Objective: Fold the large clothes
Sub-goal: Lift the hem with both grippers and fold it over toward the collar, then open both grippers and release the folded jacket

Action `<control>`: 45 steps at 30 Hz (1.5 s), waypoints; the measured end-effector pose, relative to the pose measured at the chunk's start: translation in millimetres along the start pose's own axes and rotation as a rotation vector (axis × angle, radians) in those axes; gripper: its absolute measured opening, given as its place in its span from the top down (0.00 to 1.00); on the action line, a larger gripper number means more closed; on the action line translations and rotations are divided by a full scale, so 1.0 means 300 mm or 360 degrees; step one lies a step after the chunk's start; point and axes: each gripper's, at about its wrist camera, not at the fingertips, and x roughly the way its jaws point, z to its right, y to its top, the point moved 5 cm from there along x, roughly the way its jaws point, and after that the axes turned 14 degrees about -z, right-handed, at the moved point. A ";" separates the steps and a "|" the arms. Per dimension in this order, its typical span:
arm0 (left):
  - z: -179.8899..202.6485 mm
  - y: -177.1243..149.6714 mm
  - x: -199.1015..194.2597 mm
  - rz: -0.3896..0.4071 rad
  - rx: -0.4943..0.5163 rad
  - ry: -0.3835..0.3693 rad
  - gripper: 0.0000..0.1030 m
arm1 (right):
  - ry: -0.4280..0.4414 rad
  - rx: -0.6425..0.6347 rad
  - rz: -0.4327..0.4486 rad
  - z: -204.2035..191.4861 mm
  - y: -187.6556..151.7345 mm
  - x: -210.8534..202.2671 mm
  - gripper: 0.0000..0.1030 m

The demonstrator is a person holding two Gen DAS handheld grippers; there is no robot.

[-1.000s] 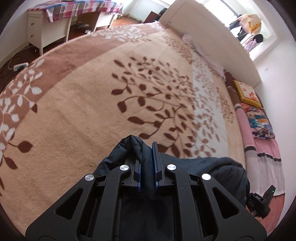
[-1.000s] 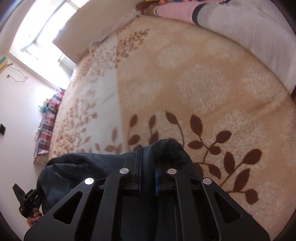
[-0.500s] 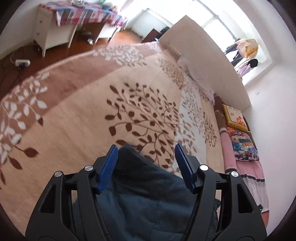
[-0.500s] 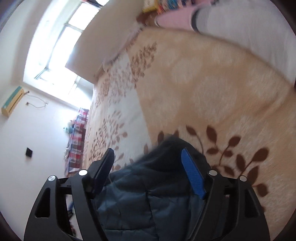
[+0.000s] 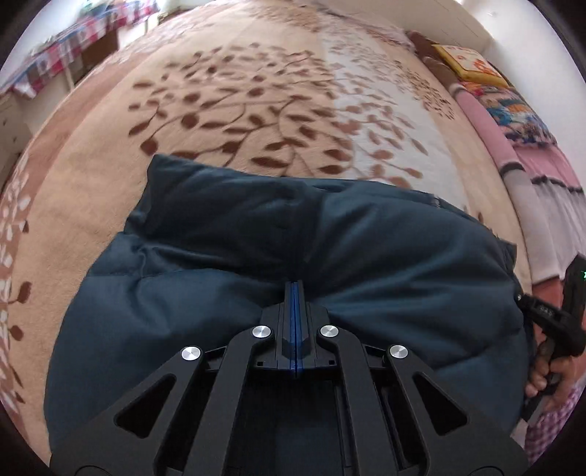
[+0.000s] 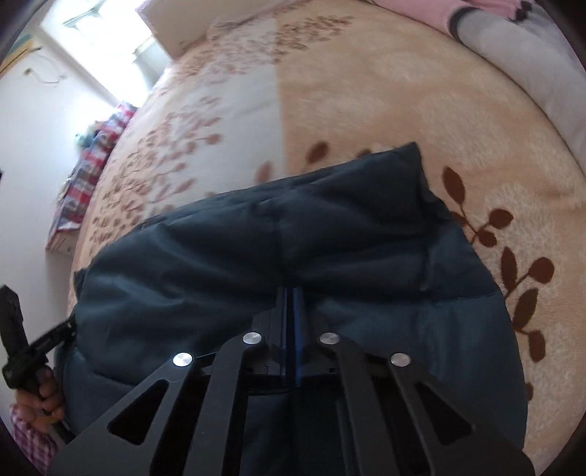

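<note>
A dark blue padded jacket [image 5: 278, 249] lies folded on the beige leaf-patterned blanket [image 5: 256, 91] of the bed. It also fills the lower half of the right wrist view [image 6: 278, 249]. My left gripper [image 5: 295, 289] is shut with nothing between its pads, just above the jacket's near part. My right gripper [image 6: 291, 293] is shut too, pads together, over the jacket. The right tool and the hand holding it show at the right edge of the left wrist view [image 5: 560, 329]. The left tool shows at the left edge of the right wrist view [image 6: 22, 351].
Pillows and a pink quilt [image 5: 512, 121] lie along the bed's right side. A white headboard [image 5: 439, 14] stands at the far end. A desk with a plaid cloth [image 5: 55, 47] stands off the bed's left side. A grey-and-pink quilt [image 6: 512, 47] lies at upper right.
Both grippers let go of the jacket edge, opened, then pulled back and shut empty. The jacket's folded edge now lies flat on the blanket.
</note>
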 end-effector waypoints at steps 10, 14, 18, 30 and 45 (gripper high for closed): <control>-0.005 -0.028 -0.032 0.0105 -0.0032 -0.0034 0.95 | 0.0068 0.0067 0.0041 0.033 -0.015 -0.024 1.00; -0.029 -0.090 -0.182 0.0233 0.0001 -0.0061 0.54 | 0.0092 0.0027 0.0132 0.045 -0.078 -0.151 0.98; -0.114 -0.215 -0.334 0.0322 -0.0002 -0.0059 0.43 | 0.0086 -0.0029 0.0232 0.076 -0.205 -0.291 0.80; -0.455 -0.725 -0.368 0.0276 -0.0530 -0.0302 0.29 | 0.0250 0.0359 0.0247 0.347 -0.792 -0.365 0.26; -0.415 -0.654 -0.136 0.0231 -0.0877 -0.0610 0.14 | 0.0765 0.0693 0.0188 0.288 -0.721 -0.196 0.18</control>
